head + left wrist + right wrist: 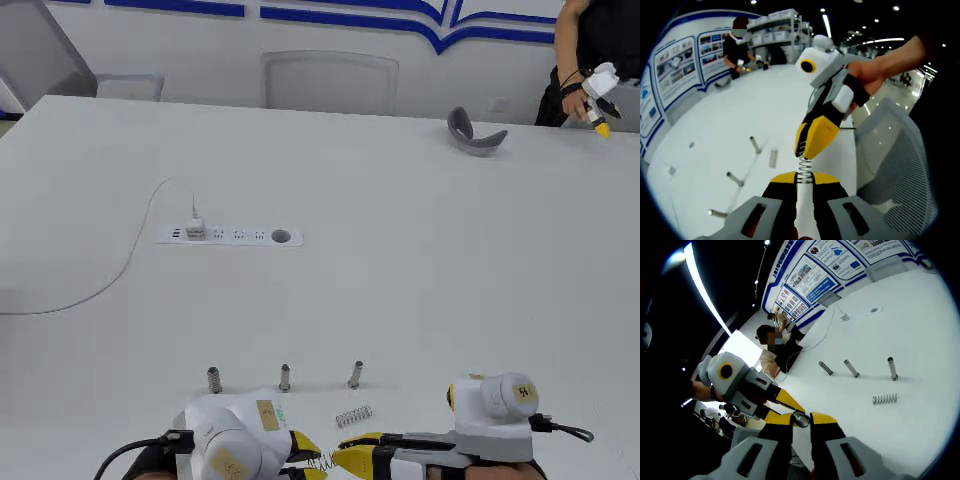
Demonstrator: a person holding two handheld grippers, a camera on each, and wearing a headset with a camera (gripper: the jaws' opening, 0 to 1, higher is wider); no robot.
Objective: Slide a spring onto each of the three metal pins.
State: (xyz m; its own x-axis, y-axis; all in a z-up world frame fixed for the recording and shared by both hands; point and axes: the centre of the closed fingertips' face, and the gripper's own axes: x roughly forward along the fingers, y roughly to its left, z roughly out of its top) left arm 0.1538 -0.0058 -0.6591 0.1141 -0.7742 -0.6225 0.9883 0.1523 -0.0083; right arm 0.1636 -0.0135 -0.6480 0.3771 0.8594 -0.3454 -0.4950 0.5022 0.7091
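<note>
Left tongs (800, 177): we pinch the spring (803, 161) by one end.
Right tongs (800, 420): closed on its other end.
Tip: we free one end, then line it up over a bare pin (285, 377).

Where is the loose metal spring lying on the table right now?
In the head view, the loose coiled metal spring lies on the white table, just nearer than the rightmost bare metal pin.

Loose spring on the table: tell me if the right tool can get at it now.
Probably not yet. The loose spring lies in the open, but the right tool is occupied, holding a second spring with the left tool.
</note>
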